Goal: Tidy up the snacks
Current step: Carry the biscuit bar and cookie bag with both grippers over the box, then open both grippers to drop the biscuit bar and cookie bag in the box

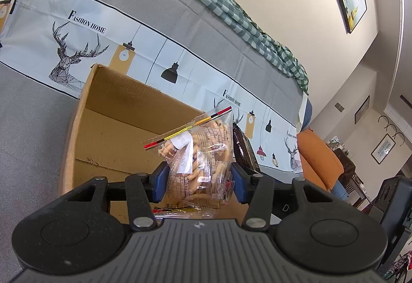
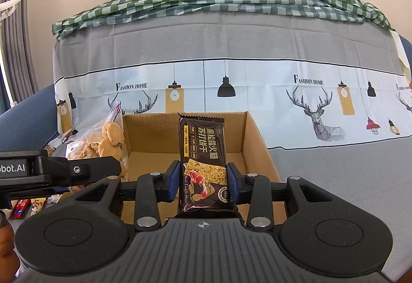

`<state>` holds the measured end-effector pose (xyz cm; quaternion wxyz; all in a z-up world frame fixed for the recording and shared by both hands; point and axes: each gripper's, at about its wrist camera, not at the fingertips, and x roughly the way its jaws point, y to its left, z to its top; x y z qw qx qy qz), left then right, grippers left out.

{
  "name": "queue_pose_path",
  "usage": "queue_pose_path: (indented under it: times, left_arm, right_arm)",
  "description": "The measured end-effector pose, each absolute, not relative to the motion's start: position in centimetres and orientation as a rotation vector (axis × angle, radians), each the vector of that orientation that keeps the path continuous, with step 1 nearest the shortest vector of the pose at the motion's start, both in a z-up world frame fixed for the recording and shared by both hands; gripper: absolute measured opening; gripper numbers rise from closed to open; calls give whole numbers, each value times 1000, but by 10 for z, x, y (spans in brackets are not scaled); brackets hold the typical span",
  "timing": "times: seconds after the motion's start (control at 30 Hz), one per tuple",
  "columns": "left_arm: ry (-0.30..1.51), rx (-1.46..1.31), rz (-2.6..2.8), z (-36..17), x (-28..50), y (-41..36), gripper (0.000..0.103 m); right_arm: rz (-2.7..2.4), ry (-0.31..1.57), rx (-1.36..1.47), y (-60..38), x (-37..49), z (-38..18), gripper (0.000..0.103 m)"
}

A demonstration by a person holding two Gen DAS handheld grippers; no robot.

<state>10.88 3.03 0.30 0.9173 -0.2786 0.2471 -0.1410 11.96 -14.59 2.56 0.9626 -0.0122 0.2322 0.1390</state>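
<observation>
The right gripper (image 2: 203,181) clamps a dark cracker packet (image 2: 202,154) upright, long axis vertical, just before the open cardboard box (image 2: 260,143) — apparently empty. The left gripper (image 1: 197,180) pinches a clear biscuit bag (image 1: 198,154) near the box's left wall.

So the open cardboard box (image 2: 190,133) sits on the covered sofa seat (image 2: 334,167), backrest right behind it. Right gripper (image 2: 203,180) holds a cracker packet (image 2: 203,151) upright over the box's near edge. The cookie bag (image 1: 198,154) in the left gripper (image 1: 197,180) hangs just left of that, by the box's left wall. A few small snack packets (image 2: 25,207) lie further left.
</observation>
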Motion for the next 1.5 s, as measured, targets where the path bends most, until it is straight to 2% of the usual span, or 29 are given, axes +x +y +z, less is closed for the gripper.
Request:
queue_pose_path:
  times: [0.87, 0.93, 1.0, 1.13, 1.5]
  left_arm:
    - [507, -576, -294, 4, 109, 29, 56]
    - [514, -586, -291, 5, 110, 30, 58]
    - [521, -599, -283, 5, 111, 32, 70]
    - [519, -611, -272, 6, 111, 35, 70]
    - [515, -598, -271, 6, 111, 34, 70]
  right_arm:
    - [285, 469, -26, -146, 119, 26, 40]
    - [285, 469, -25, -145, 119, 26, 40]
    - [288, 464, -28, -145, 118, 26, 40]
    - [293, 471, -34, -144, 119, 25, 49]
    - [285, 472, -56, -140, 121, 23, 52]
